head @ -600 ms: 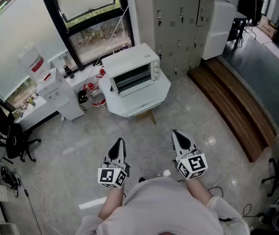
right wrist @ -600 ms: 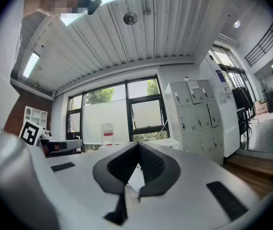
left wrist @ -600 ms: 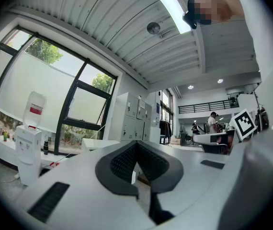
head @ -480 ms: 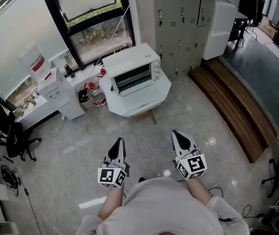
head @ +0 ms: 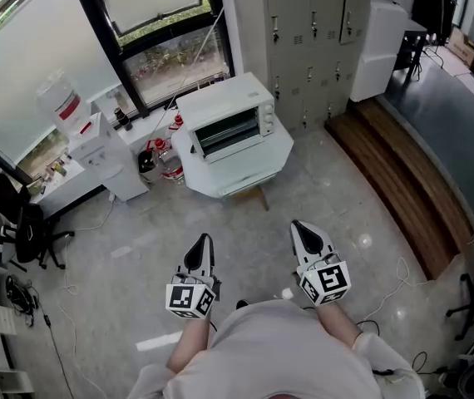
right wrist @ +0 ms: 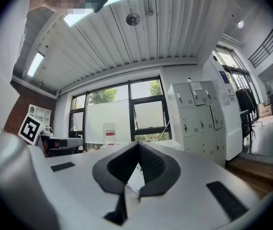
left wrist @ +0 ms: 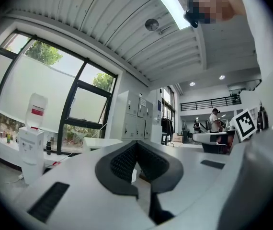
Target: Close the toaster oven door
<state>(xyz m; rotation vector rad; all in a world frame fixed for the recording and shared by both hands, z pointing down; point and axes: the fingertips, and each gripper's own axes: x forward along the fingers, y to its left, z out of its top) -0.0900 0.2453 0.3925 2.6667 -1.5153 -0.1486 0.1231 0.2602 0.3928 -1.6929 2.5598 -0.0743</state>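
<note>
One toaster oven: white, standing on a white table by the window, well ahead of the person and well apart from both grippers.
Oven door: the dark front shows rack lines. From this far off it cannot be told whether the door hangs down or stands shut.
Oven contents: only the rack lines show, and no food or tray can be made out.
Left gripper: held level close to the person's body, its jaws closed together with nothing between them.
Right gripper: beside the left one and also level, its jaws pressed together and empty.
Step in hand: the approach. Neither gripper is near the oven, so the closing itself is not yet begun.
Next move: probably to walk up to the table, bring one gripper under the door's front edge and swing it up until it seats. Closed jaws should serve for pushing.
Water dispenser: left of the table, carrying an upturned bottle with a red label. Its fill level cannot be read.
Red-topped containers: on the floor between dispenser and table, contents unclear.
Lockers: behind the oven, doors shut, contents hidden.
</note>
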